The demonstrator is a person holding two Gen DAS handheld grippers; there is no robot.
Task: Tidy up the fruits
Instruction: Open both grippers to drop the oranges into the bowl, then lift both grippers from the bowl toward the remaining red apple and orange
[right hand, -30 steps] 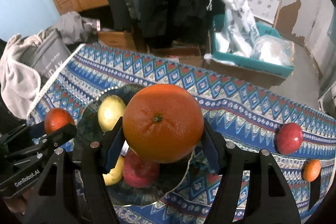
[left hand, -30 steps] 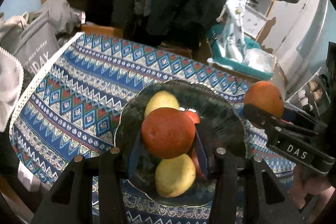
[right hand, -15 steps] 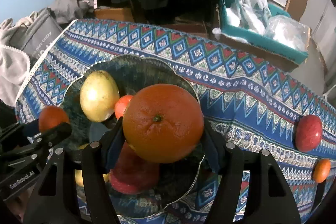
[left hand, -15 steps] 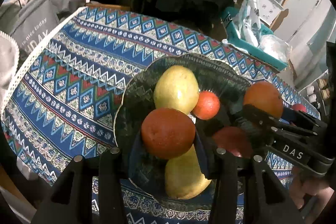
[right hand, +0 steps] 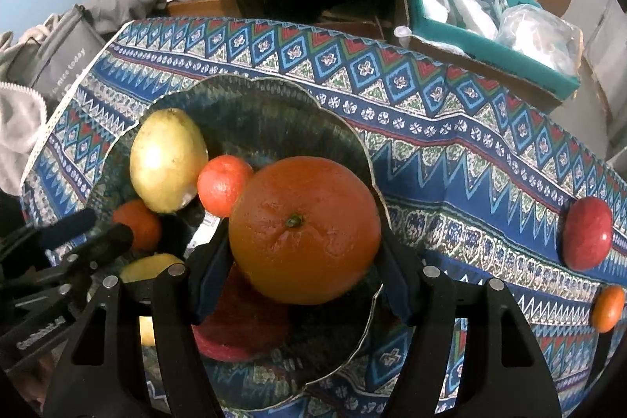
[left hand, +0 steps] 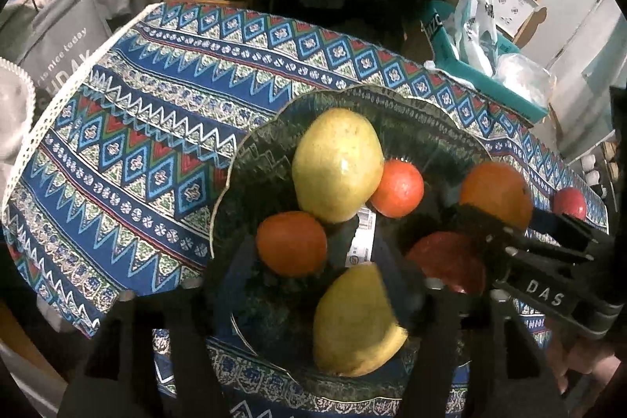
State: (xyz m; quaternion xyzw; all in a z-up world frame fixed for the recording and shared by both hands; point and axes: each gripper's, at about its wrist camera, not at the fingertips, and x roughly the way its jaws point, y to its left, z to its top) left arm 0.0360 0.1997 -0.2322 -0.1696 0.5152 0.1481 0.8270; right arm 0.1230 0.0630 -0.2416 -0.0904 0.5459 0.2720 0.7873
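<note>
A dark glass plate (left hand: 250, 159) on the patterned cloth holds two yellow pears (left hand: 337, 163), a small tangerine (left hand: 397, 189), a red apple (left hand: 446, 261) and a dark orange (left hand: 292, 243). My left gripper (left hand: 317, 269) is open over the plate, and the dark orange lies on the plate between its spread fingers. My right gripper (right hand: 303, 257) is shut on a big orange (right hand: 303, 230) and holds it above the plate's right half (right hand: 274, 112). The right gripper also shows in the left wrist view (left hand: 521, 230).
A red apple (right hand: 588, 234) and a small tangerine (right hand: 607, 308) lie on the cloth to the right. A teal box with bags (right hand: 490, 26) stands beyond the table. A grey bag (left hand: 58, 42) hangs at the left edge.
My left gripper opened and the dark orange now rests on the plate. Both grippers moved forward and down over the plate; the right one still holds the big orange.
</note>
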